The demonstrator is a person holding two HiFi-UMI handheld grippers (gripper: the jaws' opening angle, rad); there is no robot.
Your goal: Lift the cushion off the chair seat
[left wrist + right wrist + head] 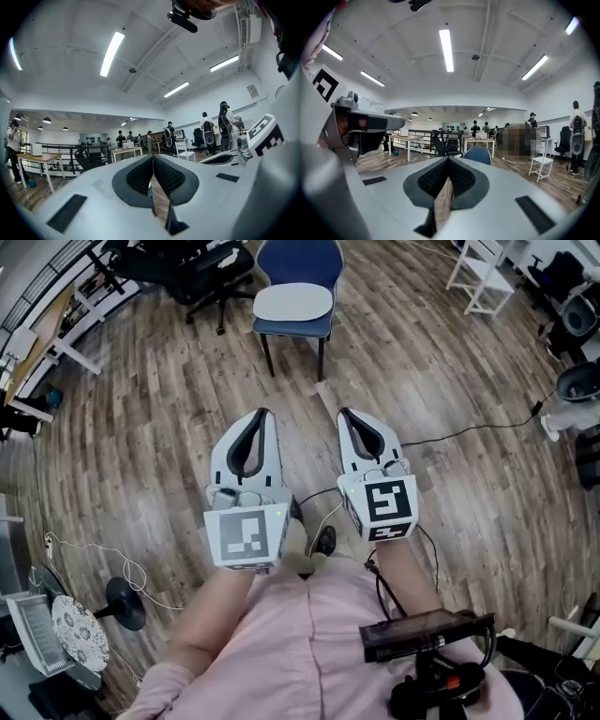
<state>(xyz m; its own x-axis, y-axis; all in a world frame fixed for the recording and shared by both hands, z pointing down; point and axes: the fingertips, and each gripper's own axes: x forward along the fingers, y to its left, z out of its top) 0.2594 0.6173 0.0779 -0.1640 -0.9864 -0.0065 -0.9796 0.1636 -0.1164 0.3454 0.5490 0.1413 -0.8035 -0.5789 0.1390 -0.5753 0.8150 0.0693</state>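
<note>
— Progress on lift?
— None yet. Pale oval cushion (292,303) lies on blue padded chair (300,259) seat. Left gripper (262,413) and right gripper (345,413), both closed and empty, hang well short of that chair.

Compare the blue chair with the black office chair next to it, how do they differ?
The blue chair stands on straight legs; the black office chair rests on a star base. The blue chair carries a pale cushion on its seat; the black office chair shows none. In the head view the black office chair stands left of the blue chair. Both stand on the wood floor.
</note>
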